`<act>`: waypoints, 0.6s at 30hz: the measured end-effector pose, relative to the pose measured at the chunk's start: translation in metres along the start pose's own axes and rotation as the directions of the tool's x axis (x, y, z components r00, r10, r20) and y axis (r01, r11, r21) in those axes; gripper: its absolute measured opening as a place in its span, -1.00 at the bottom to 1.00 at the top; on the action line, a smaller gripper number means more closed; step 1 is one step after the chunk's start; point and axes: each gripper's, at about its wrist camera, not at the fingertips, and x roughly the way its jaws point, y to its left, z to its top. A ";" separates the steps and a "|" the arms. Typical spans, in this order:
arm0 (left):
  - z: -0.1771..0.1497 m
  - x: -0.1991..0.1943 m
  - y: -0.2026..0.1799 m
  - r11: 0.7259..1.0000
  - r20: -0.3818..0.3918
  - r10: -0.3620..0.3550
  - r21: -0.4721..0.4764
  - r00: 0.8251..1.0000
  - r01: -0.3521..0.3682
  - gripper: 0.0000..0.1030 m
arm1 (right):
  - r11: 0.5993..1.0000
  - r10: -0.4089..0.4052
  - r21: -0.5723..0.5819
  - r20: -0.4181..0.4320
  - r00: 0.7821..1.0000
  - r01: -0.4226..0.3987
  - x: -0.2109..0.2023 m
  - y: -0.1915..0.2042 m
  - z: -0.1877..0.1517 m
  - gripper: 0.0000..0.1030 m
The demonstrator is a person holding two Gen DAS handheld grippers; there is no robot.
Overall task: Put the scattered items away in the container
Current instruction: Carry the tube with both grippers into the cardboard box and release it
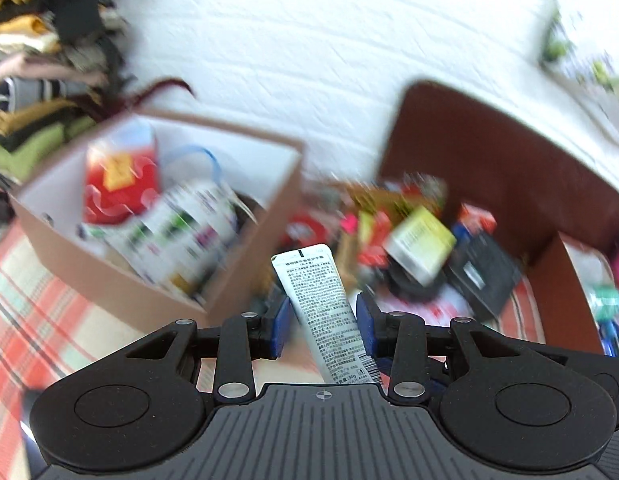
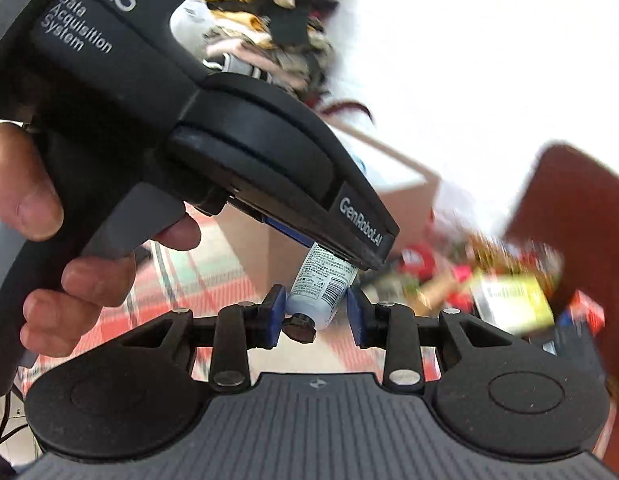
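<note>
Tube of hand cream (image 1: pixel 327 312), white with fine black print, a barcode and "30g", lies between our two grippers above the plaid cloth (image 1: pixel 37 280). Our left gripper (image 1: pixel 323 320) looks pinched on the tube's crimped end, though its blue pads (image 1: pixel 280 326) show slight gaps, so the hold is not certain. Our right gripper (image 2: pixel 314 316) is spread, its pads either side of the tube's black cap (image 2: pixel 300 327) without touching. We judge this a transfer in hand: the tube must next travel to the cardboard box (image 1: pixel 245 276) just to the left, which already holds a red packet (image 1: pixel 117 184) and a printed pouch (image 1: pixel 181 236). Other clutter (image 1: pixel 409 240) waits beside a brown tray (image 1: pixel 489 160). Readable writing on the left tool: "DAS Data Acquisition System" and "GenRobot.AI".
</note>
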 end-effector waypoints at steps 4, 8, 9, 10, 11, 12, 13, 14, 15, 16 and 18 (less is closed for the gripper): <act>0.028 -0.004 0.029 0.999 0.040 0.035 -0.026 0.999 -0.034 -0.31 | 0.999 0.021 -0.037 0.031 0.999 -0.020 0.022 0.005 0.032 -0.27; 0.053 0.003 0.057 0.997 0.064 0.062 -0.051 0.996 -0.058 -0.31 | 0.997 0.045 -0.060 0.038 0.998 -0.042 0.055 0.005 0.057 -0.27; 0.059 0.006 0.064 0.996 0.067 0.067 -0.059 0.996 -0.063 -0.31 | 0.997 0.051 -0.066 0.039 0.998 -0.048 0.063 0.005 0.063 -0.27; 0.065 0.009 0.072 0.996 0.071 0.073 -0.064 0.995 -0.068 -0.31 | 0.996 0.057 -0.071 0.041 0.998 -0.054 0.072 0.005 0.069 -0.27; 0.070 0.011 0.079 0.995 0.075 0.080 -0.069 0.994 -0.075 -0.31 | 0.995 0.063 -0.077 0.042 0.997 -0.059 0.080 0.005 0.075 -0.27; 0.074 0.015 0.086 0.994 0.078 0.087 -0.073 0.993 -0.081 -0.31 | 0.994 0.069 -0.083 0.044 0.997 -0.065 0.088 0.005 0.081 -0.27; 0.078 0.020 0.093 0.993 0.079 0.095 -0.077 0.992 -0.089 -0.31 | 0.994 0.075 -0.088 0.045 0.996 -0.070 0.096 0.005 0.087 -0.27; 0.081 0.025 0.099 0.992 0.079 0.104 -0.080 0.992 -0.097 -0.31 | 0.993 0.081 -0.094 0.047 0.996 -0.076 0.104 0.005 0.094 -0.27; 0.084 0.031 0.106 0.991 0.076 0.109 -0.084 0.991 -0.103 -0.31 | 0.992 0.086 -0.097 0.046 0.995 -0.081 0.113 0.005 0.098 -0.26; 0.086 0.038 0.112 0.990 0.070 0.112 -0.089 0.991 -0.106 -0.31 | 0.992 0.090 -0.097 0.043 0.995 -0.085 0.121 0.005 0.102 -0.26; 0.087 0.052 0.125 0.989 0.055 0.115 -0.103 0.992 -0.109 -0.31 | 0.991 0.095 -0.094 0.034 0.995 -0.092 0.133 0.014 0.108 -0.26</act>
